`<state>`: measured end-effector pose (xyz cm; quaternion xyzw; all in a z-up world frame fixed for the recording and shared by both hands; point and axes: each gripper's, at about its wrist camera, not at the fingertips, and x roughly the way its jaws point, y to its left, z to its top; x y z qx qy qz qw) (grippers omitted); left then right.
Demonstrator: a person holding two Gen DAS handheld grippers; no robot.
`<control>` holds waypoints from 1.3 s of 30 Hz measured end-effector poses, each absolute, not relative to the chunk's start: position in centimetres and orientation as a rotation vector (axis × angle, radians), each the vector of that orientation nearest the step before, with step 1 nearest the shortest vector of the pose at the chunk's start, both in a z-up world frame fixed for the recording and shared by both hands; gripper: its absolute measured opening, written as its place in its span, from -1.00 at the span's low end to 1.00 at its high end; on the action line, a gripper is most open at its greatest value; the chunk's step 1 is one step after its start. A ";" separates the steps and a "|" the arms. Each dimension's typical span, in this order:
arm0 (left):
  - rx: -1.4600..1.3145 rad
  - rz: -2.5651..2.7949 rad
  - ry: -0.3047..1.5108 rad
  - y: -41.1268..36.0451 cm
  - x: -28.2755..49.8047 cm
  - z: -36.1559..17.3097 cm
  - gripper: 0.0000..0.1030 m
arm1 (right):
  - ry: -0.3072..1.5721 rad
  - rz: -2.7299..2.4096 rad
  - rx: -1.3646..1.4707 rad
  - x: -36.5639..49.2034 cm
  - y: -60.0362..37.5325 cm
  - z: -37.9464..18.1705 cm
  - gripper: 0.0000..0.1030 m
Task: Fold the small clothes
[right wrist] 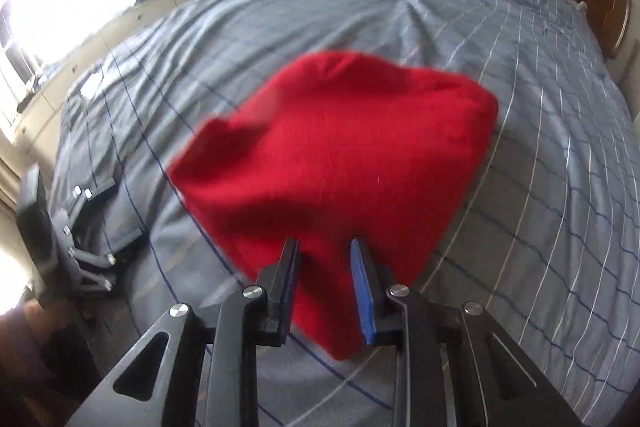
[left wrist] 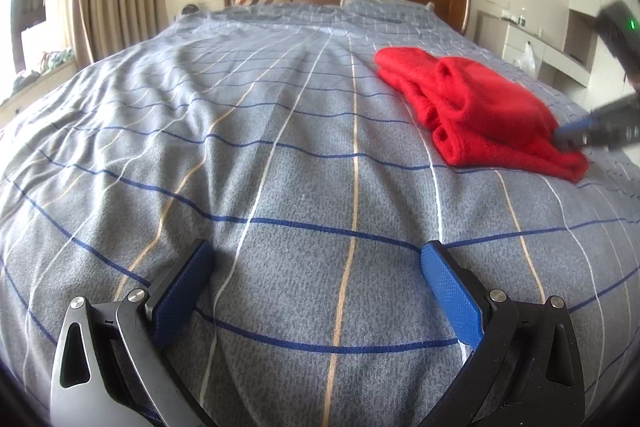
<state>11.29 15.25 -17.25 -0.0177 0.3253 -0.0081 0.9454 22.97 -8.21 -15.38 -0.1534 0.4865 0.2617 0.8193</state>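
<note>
Right claw (right wrist: 325, 255) narrowing around near edge of red fuzzy knit garment (right wrist: 336, 163), bunched on grey checked bedspread (right wrist: 540, 187); grip unconfirmed. Left claw (left wrist: 316, 267) gaping wide, holding nothing, well apart. Risking: thick layers slipping, fold collapsing.

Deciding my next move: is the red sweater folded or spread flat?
Folded. The red sweater lies bunched in stacked layers with rolled edges on the bedspread, not spread flat.
</note>
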 end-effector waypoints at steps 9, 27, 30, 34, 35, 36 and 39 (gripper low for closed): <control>-0.038 -0.021 0.692 15.3 11.5 -17.0 0.98 | 0.994 0.523 -0.269 20.6 -10.1 -16.5 -0.52; -0.351 -0.274 1.029 11.9 28.7 -12.5 0.97 | 1.016 0.460 0.717 29.8 -18.5 -16.2 0.66; -0.346 -0.251 1.043 11.7 28.9 -13.9 0.99 | 1.050 0.497 0.772 31.2 -16.9 -18.4 0.66; -0.364 -0.252 1.030 11.5 29.3 -13.8 0.91 | 1.051 0.482 0.584 32.7 -13.5 -18.4 0.18; -0.357 -0.254 1.031 11.0 29.7 -13.7 0.43 | 1.051 0.445 0.493 32.7 -12.4 -18.1 0.03; -0.344 -0.280 1.039 10.5 29.9 -13.9 -0.35 | 1.040 0.417 0.386 32.7 -11.4 -17.7 -0.13; -0.272 -0.286 1.028 8.8 29.4 -14.0 -0.54 | 0.943 0.351 -0.022 31.1 -6.9 -16.0 -0.27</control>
